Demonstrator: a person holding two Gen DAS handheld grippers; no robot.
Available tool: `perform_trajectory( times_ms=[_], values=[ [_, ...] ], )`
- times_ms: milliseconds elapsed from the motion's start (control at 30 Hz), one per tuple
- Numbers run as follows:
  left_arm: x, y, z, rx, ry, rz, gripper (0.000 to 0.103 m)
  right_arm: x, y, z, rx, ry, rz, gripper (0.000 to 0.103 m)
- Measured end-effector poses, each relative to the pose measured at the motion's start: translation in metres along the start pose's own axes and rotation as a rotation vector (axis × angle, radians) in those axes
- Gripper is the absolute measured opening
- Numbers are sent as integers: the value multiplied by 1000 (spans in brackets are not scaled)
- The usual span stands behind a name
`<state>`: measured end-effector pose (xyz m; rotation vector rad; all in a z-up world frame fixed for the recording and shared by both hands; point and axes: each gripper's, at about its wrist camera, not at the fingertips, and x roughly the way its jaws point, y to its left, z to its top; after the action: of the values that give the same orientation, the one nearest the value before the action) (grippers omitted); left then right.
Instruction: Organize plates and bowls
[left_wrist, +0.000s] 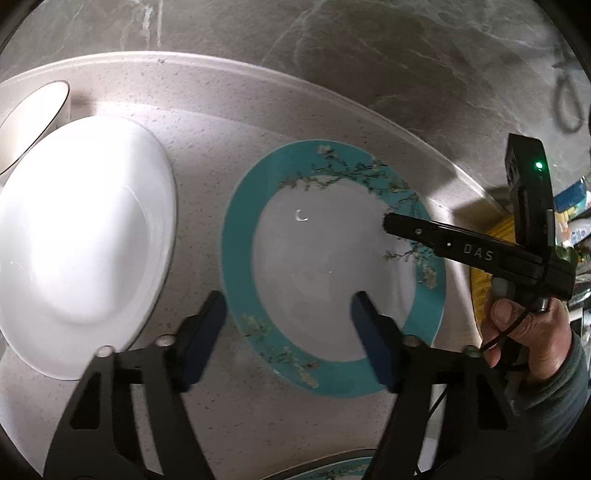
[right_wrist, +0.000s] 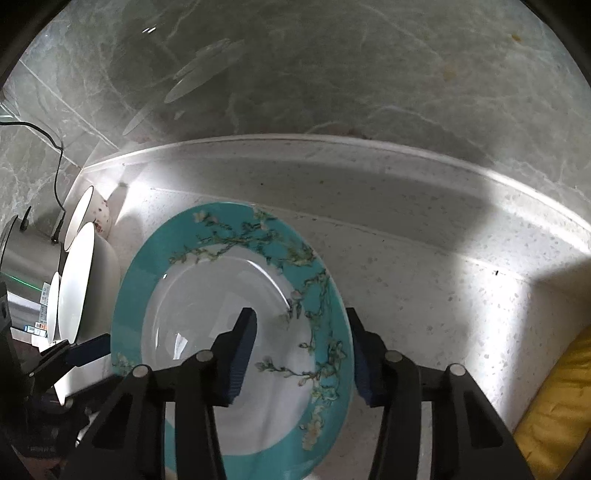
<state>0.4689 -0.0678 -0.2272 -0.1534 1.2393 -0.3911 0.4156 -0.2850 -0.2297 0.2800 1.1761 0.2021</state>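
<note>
A teal-rimmed plate (left_wrist: 332, 258) with a blossom pattern lies on the speckled counter (left_wrist: 207, 155). My left gripper (left_wrist: 286, 325) straddles its near left rim, one finger (left_wrist: 207, 328) outside the plate and the other over the white well; the pads stand apart from the rim. In the right wrist view the same plate (right_wrist: 236, 295) has its right rim between the fingers of my right gripper (right_wrist: 299, 343), which is also open, with the outer pad close to the edge. A finger (left_wrist: 413, 229) of that right gripper shows over the plate's right side.
A plain white plate (left_wrist: 85, 236) lies to the left, a bowl (left_wrist: 33, 118) behind it. Several bowls (right_wrist: 79, 284) and a metal pot (right_wrist: 26, 251) stand at the left. A marble wall (right_wrist: 332, 74) backs the counter. A yellow cloth (right_wrist: 554, 406) lies right. Another teal plate's rim (left_wrist: 332, 469) peeks in below.
</note>
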Motion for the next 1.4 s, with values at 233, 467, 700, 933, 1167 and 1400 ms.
perform_trajectory(
  times_ms=[233, 467, 700, 933, 1167, 1400],
  values=[
    [8, 1, 2, -6, 54, 59, 50, -4, -6, -3, 10, 8, -5, 42],
    [14, 0, 6, -10, 61, 60, 48, -3, -1, -3, -30, 23, -28, 42],
    [14, 3, 13, -44, 65, 60, 40, -5, -3, -3, -41, 44, -52, 39],
    [11, 18, 13, -54, 56, 92, 11, -5, -10, -1, -33, 54, -90, 26],
    [14, 16, 17, -34, 63, 108, 11, -8, -10, -7, -8, 39, -90, 24],
    [17, 14, 20, -11, 67, 102, 11, -12, -10, -11, 3, 26, -100, 24]
  ],
)
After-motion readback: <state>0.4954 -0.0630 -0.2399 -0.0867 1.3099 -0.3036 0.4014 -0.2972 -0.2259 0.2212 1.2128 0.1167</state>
